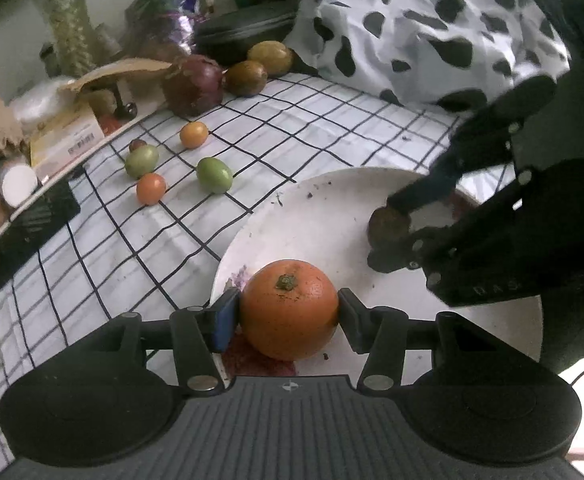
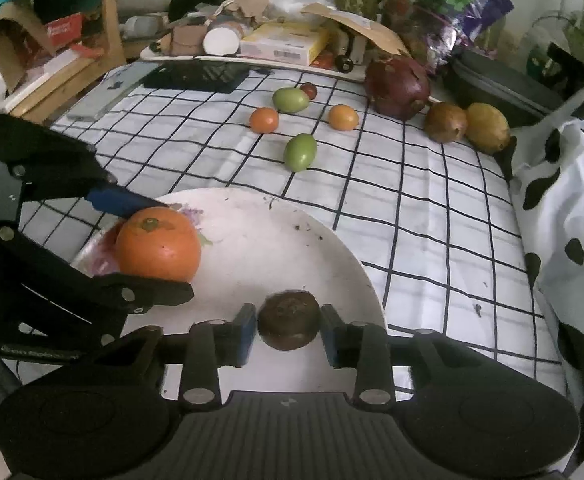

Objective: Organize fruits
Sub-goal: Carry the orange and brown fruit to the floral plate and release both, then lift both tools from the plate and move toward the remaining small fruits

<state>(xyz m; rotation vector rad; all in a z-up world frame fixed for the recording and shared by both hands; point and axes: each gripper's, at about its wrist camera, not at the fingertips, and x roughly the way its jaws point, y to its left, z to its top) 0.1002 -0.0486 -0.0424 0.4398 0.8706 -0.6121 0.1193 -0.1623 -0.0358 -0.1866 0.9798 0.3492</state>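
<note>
A large orange sits at the near rim of a white plate, and my left gripper is shut on it, one pad pressed against each side. In the right wrist view the same orange lies at the plate's left side. A small dark brown fruit rests on the plate between the fingers of my right gripper. That gripper is open, with a thin gap on both sides of the fruit. From the left wrist view the brown fruit shows at the plate's right.
On the checked cloth beyond the plate lie two green fruits, two small orange ones, a dragon fruit, and a brown and a yellow fruit. Clutter and boxes line the far edge. Spotted fabric lies right.
</note>
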